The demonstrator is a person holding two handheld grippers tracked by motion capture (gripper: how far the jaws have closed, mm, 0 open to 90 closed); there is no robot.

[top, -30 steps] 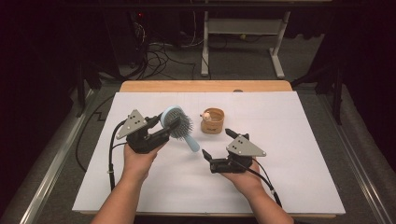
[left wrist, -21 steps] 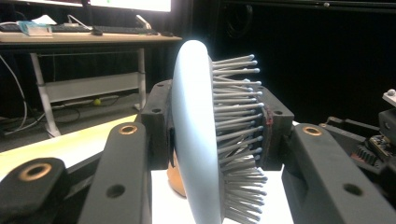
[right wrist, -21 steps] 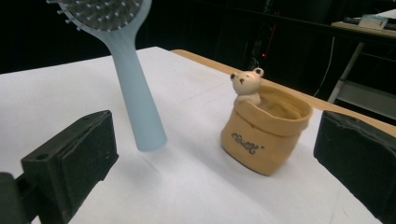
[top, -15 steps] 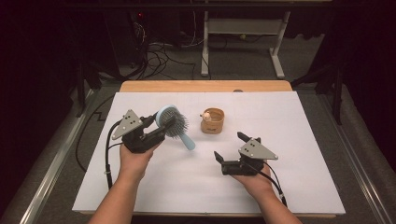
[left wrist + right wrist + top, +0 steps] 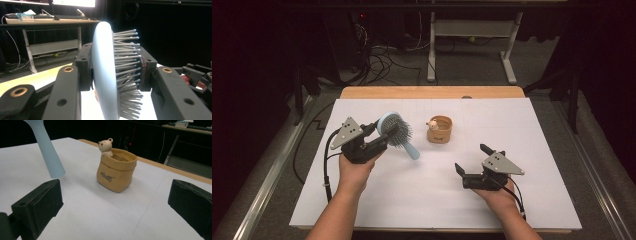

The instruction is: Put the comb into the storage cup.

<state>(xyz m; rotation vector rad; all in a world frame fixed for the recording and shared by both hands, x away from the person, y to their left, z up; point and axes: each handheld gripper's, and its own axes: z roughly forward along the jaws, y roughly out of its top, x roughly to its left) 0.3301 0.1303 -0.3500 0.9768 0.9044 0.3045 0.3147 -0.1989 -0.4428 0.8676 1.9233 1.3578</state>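
Note:
My left gripper (image 5: 384, 136) is shut on the round head of a light blue hairbrush (image 5: 393, 132), held above the white table sheet with its handle (image 5: 411, 150) slanting down to the right. The left gripper view has the brush head (image 5: 105, 72) clamped between the two jaws, bristles pointing right. A tan sack-shaped pot with a small bear on its rim (image 5: 439, 129) stands at mid-table. My right gripper (image 5: 472, 159) is open and empty, low over the sheet at the front right. Its own view faces the pot (image 5: 116, 171), with the brush handle (image 5: 47, 152) at upper left.
The white sheet (image 5: 542, 130) covers a wooden table whose far edge (image 5: 432, 92) shows bare. Beyond it lie floor cables (image 5: 382, 55) and the legs of a white desk frame (image 5: 472, 35). Metal rails (image 5: 277, 165) run along both sides.
My right gripper has drawn back toward the front right, away from the brush and pot. The left gripper and brush have stayed where they were.

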